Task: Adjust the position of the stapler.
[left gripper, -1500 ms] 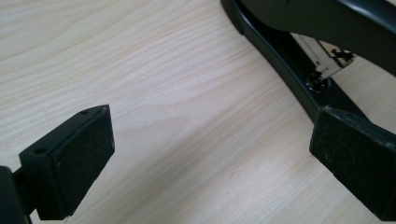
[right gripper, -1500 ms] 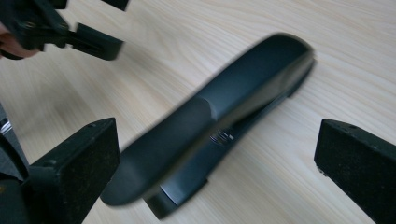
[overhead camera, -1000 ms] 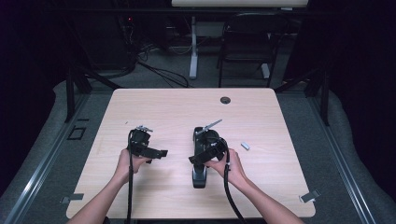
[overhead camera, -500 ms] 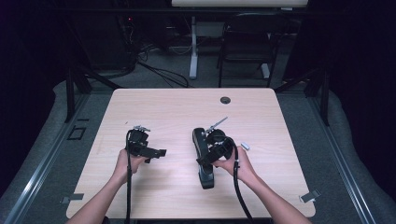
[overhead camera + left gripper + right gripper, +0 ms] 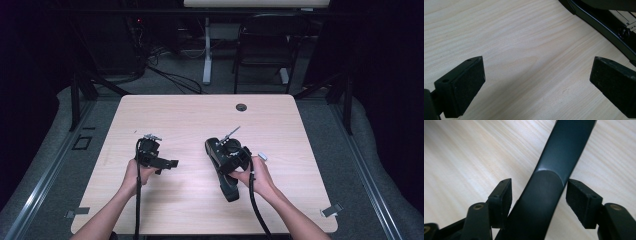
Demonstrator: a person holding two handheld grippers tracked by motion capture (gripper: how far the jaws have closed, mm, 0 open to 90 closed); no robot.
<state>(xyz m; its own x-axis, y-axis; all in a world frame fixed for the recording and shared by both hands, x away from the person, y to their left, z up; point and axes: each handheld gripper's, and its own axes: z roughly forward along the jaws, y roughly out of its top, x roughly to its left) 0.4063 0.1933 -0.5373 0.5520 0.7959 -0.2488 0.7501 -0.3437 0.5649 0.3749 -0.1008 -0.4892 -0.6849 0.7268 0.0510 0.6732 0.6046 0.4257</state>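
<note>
straddling the black stapler (image 5: 554,177), right hand-held gripper (image 5: 539,195) closing, pads not touching; left hand-held gripper (image 5: 534,82) wide apart

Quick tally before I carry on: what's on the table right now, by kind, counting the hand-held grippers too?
Hand-held grippers: 2, left hand-held gripper and right hand-held gripper
Black stapler: 1
Small pale item, too small to identify: 1
Total: 4
</note>
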